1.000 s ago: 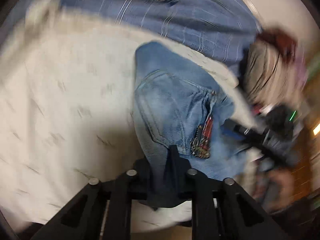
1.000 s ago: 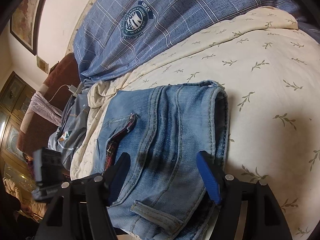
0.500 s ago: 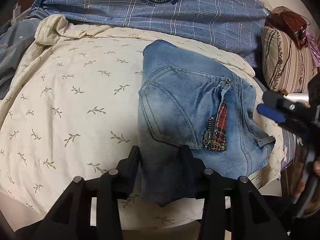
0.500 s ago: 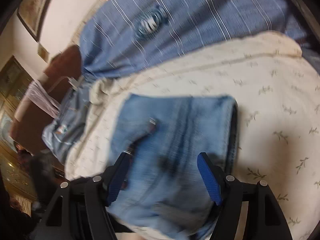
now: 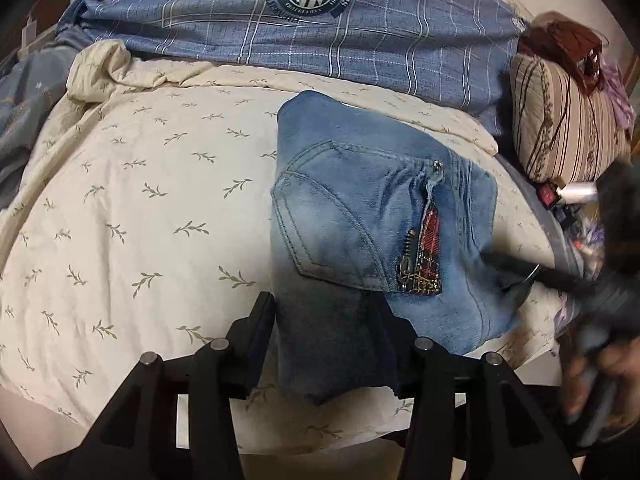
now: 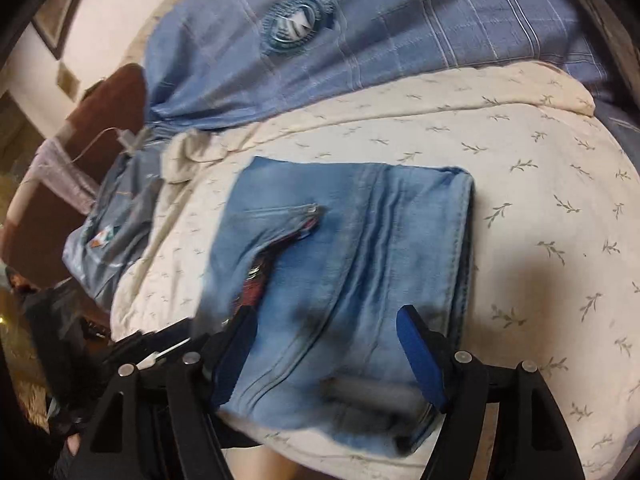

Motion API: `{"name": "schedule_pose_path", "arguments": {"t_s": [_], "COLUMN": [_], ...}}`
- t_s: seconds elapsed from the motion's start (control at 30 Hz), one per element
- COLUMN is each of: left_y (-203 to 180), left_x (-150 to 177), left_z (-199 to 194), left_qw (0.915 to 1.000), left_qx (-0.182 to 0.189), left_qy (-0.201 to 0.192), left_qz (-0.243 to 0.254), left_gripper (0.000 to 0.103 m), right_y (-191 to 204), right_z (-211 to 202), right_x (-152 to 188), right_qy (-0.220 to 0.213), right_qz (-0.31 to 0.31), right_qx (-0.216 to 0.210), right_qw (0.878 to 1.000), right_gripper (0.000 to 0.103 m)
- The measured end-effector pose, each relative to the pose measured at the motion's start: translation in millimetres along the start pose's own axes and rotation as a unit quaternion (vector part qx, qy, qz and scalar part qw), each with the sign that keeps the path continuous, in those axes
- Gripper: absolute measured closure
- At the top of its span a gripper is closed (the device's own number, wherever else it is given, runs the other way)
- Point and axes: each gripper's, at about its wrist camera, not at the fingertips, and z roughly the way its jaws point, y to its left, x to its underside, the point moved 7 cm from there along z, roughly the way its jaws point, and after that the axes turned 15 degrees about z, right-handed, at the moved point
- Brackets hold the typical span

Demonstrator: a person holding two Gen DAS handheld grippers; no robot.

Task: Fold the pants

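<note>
Left wrist view: folded jeans [image 5: 360, 240] lie in a compact stack on the cream leaf-print bedspread [image 5: 140, 220], back pocket up, red plaid zipper patch [image 5: 428, 252] showing at the pocket's right side. Left gripper [image 5: 324, 320] has its black fingers [image 5: 260, 328] spread to either side of the stack's near, dark edge; denim lies between them, nothing pinched. A second ago those fingers were clamped tight on that edge; half a second ago already parted, and now wider apart. Picture is sharp now, where a second ago it was smeared.

Blue plaid pillow [image 5: 320, 32] with a round crest sits beyond the jeans at the bed's far side. Striped cushion [image 5: 568, 120] at far right. Right gripper appears here only as a dark blur at the right edge, near the stack's right corner; half a second ago it showed clearly, blue pad visible.

Right wrist view: same jeans [image 6: 352, 272] seen from the other side, folded edge thick at right, zipper patch [image 6: 256, 276] at left. Right gripper [image 6: 324, 340] holds its blue-padded fingers [image 6: 420, 360] wide, straddling the near end of the stack with cloth between and no grip on it. Spread matches both earlier frames. Near belt-loop area is blurred. Stack lies in much the same spot on the bedspread [image 6: 540, 220] as half a second ago. Grey-blue garment [image 6: 116, 232] lies off the bed's left edge.
</note>
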Motion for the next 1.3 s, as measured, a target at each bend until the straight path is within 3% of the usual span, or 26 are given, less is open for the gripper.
{"name": "schedule_pose_path", "arguments": {"t_s": [0.07,0.23,0.3,0.43,0.6,0.67,0.7,0.73,0.93,1.1,1.2,1.3], "left_y": [2,7,12,7,5,4,5,4,10,30,38,31], "left_x": [0,-2,-3,8,10,9,9,9,7,-3,-2,1], "left_z": [-2,-12,-14,9,14,16,17,17,4,-15,-10,1], "left_qw": [1.0000,0.9999,0.9995,0.9998,0.9998,0.9998,0.9998,0.9998,0.9997,0.9980,0.9965,0.9982], "left_qx": [0.000,-0.005,-0.005,-0.001,-0.007,0.006,0.006,0.002,0.024,0.028,0.042,0.035], "left_qy": [0.000,-0.015,-0.025,0.018,0.017,0.017,0.018,0.018,0.001,-0.041,-0.032,-0.011], "left_qz": [-0.006,-0.006,-0.022,-0.005,0.007,0.004,0.004,0.008,-0.008,-0.041,-0.065,-0.048], "left_gripper": [0.054,0.052,0.044,0.043,0.043,0.041,0.041,0.041,0.041,0.036,0.036,0.036], "right_y": [-15,-2,9,18,12,-14,-24,-24,4,-24,-45,-38], "right_z": [23,-12,-23,-30,-6,30,50,52,0,-28,-36,-46], "right_x": [11,-1,-6,-36,-78,-89,-88,-88,-80,-56,-36,-19], "right_qy": [0.031,-0.015,-0.027,-0.058,-0.048,-0.022,0.008,0.008,-0.027,-0.041,-0.027,-0.022], "right_qz": [-0.008,0.003,-0.003,0.017,0.072,0.097,0.122,0.122,0.075,0.099,0.134,0.130], "right_qx": [0.020,-0.003,-0.021,-0.062,-0.106,-0.060,-0.068,-0.075,-0.087,-0.090,-0.108,-0.148], "right_qw": [0.999,1.000,0.999,0.996,0.991,0.993,0.990,0.990,0.993,0.990,0.985,0.980], "right_gripper": [0.024,0.025,0.025,0.025,0.025,0.025,0.029,0.030,0.030,0.028,0.028,0.028]}}
